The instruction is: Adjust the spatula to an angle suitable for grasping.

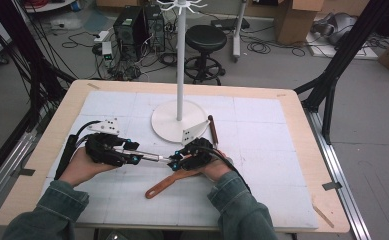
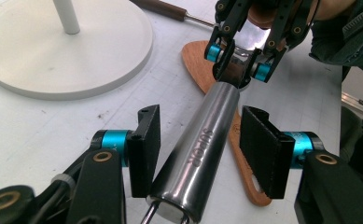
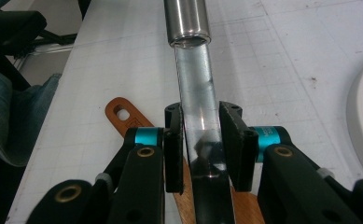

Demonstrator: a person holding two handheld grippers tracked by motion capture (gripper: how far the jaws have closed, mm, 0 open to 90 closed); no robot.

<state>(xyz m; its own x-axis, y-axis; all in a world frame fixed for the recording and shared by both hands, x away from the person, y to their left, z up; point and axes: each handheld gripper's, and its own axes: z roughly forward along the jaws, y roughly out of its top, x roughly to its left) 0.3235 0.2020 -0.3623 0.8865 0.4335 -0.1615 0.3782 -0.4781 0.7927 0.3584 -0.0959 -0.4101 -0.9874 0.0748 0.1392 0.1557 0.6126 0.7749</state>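
Stand base (image 1: 172,122) mid-table; wooden spatula (image 1: 164,184) before it; screwdriver (image 1: 213,131) just right of base.

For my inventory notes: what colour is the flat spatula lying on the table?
Reddish-brown wood, seen best in the high view.

The white stand (image 1: 180,120) is rising at twelve o'clock of the two claws, its round base and upright pole blocking any straight pass toward the far edge of the table (image 1: 292,102); a dark-handled tool (image 1: 213,131) is lying just beside that base at its three o'clock side; the wooden spatula (image 1: 168,184) is lying flat under the right claw (image 1: 177,161), stretching toward seven o'clock; the metal utensil (image 1: 149,157) is bridging the gap between left claw (image 1: 134,156) and right claw; open mat is lying free at three o'clock and along the near edge.
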